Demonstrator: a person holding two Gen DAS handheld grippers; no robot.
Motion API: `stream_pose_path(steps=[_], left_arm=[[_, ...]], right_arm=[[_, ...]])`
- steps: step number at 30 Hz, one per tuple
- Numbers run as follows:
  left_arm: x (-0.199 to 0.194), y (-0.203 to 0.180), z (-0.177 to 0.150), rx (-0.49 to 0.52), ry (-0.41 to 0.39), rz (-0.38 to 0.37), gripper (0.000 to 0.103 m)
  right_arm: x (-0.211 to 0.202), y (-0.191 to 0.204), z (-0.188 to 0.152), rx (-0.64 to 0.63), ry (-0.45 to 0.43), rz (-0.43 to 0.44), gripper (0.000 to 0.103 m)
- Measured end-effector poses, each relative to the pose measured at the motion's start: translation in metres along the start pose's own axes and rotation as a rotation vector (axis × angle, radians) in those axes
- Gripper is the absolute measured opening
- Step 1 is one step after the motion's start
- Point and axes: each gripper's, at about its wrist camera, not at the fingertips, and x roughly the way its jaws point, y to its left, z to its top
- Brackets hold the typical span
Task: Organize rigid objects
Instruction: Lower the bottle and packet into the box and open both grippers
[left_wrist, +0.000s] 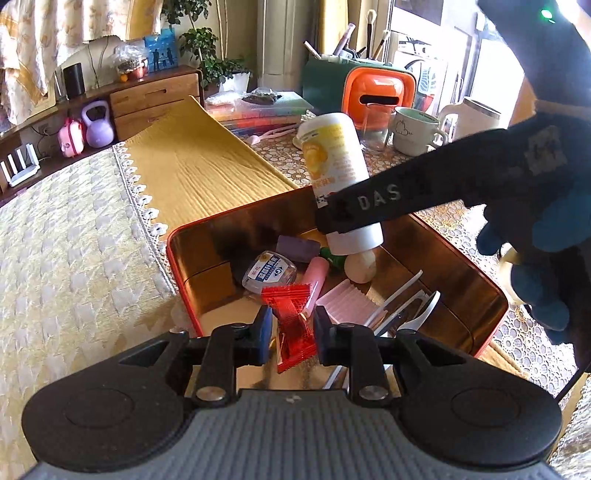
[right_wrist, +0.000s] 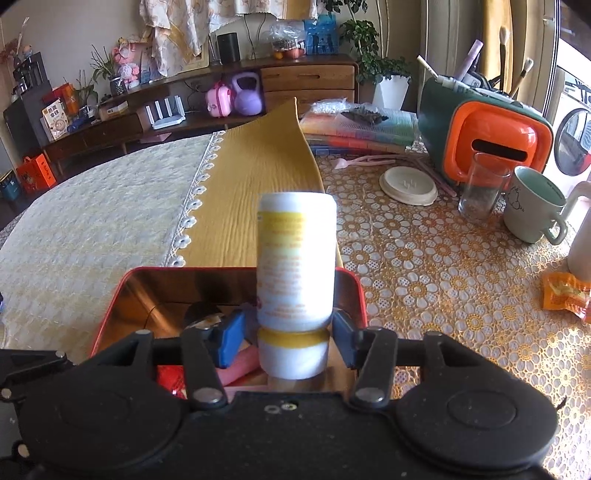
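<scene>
A red tin (left_wrist: 184, 258) with a shiny gold inside sits on the table; its rim (right_wrist: 110, 291) also shows in the right wrist view. In it lie a small clear bottle (left_wrist: 269, 271), a purple block (left_wrist: 297, 248), a pink tube (left_wrist: 317, 273) and white plastic forks (left_wrist: 406, 314). My left gripper (left_wrist: 292, 328) is shut on a red packet (left_wrist: 291, 317) over the tin's near edge. A white and yellow bottle (right_wrist: 295, 266), blurred, stands between the blue pads of my right gripper (right_wrist: 288, 341), above the tin. A gap shows beside the left pad (right_wrist: 232, 339), so the jaws are open.
A gloved hand (left_wrist: 535, 221) holds the right gripper. On the flowered cloth to the right stand a glass (right_wrist: 480, 188), a mug (right_wrist: 532, 206), a round lid (right_wrist: 408, 184), an orange and green box (right_wrist: 487, 144) and an orange packet (right_wrist: 565, 291). Books (right_wrist: 362, 129) lie behind.
</scene>
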Motion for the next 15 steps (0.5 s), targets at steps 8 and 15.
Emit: stream_pose_path(steps=[8,15], left_arm=[[-0.018,0.005,-0.004,-0.022,-0.018,0.006,0.023],[-0.039,0.008,-0.004,-0.035,-0.052,0.01,0.023]], right_arm=[[-0.027,0.004,-0.009,0.003,-0.022,-0.001,0.061],[-0.054,0.011,-0.013,0.0,-0.05,0.007,0.064]])
